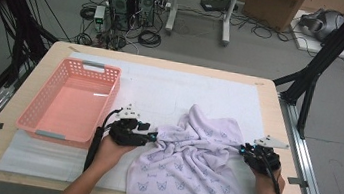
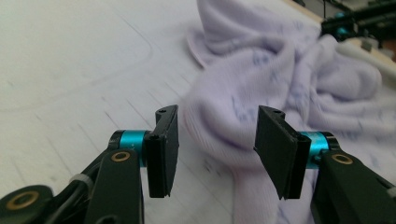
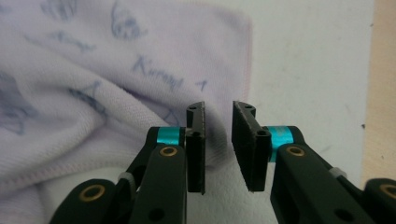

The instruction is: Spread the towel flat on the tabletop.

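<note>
A: Left gripper view first: the left gripper (image 2: 212, 149) has its jaws wide apart, with a soft bulge of the towel (image 2: 280, 88) sitting between them. Nothing is pinched yet, as far as I can tell.

B: And the right gripper (image 3: 218, 149)?

A: Its jaws stand apart too, though with a narrower gap. A fold near the towel's hemmed edge lies just at the gap; I cannot tell whether the pads touch the cloth.

B: Where does the towel lie overall?

A: From the high view, it is crumpled on the white mat (image 1: 171, 89) toward the table's near right, its front part hanging past the table edge (image 1: 42, 183). The two grippers sit at its left and right sides. Farther off to the left stands the pink basket (image 1: 38, 104).

B: What might go wrong?

A: I judge the left jaws could close on a thick bunched fold rather than an edge, so the cloth would lift as a lump instead of spreading. The right jaws, so close to the hem, might catch only a sliver and let it slip. The overhanging part could also drag the towel off the table if one grip fails.
</note>
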Motion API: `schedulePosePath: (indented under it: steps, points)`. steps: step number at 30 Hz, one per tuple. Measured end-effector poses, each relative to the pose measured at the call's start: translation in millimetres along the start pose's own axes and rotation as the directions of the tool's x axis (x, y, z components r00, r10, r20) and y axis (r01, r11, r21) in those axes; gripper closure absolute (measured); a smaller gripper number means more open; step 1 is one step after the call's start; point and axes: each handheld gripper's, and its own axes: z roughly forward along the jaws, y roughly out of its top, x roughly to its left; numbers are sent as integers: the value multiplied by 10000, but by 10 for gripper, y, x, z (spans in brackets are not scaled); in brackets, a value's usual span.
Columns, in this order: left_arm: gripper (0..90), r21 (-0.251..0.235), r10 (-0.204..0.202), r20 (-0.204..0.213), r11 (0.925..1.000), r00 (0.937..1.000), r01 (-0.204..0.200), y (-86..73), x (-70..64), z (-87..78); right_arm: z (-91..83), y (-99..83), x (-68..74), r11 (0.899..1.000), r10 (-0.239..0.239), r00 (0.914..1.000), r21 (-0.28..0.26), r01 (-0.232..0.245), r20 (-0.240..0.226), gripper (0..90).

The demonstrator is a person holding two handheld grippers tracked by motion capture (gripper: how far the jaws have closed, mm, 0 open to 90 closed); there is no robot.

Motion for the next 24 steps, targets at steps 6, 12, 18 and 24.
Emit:
schedulePosePath:
  steps: [6,12,18,24]
  points:
    - [496,-4,-43,-237,10000,9997,43,287,101,265,-183,70,-36,9941,465,9983,-962,-498,-362,676]
    - [483,631,263,-246,9977,9994,-247,409,109,733,-173,68,-21,9924,514,9966,-1088,-582,-641,653]
    - [457,1821,968,-3,9787,9953,-951,441,-65,1152,-161,42,-41,9919,542,9960,-1110,-619,-711,640]
    - [459,2144,1258,7,9690,9921,-1231,443,-211,1349,-170,12,-75,9905,583,9960,-1207,-662,-677,636]
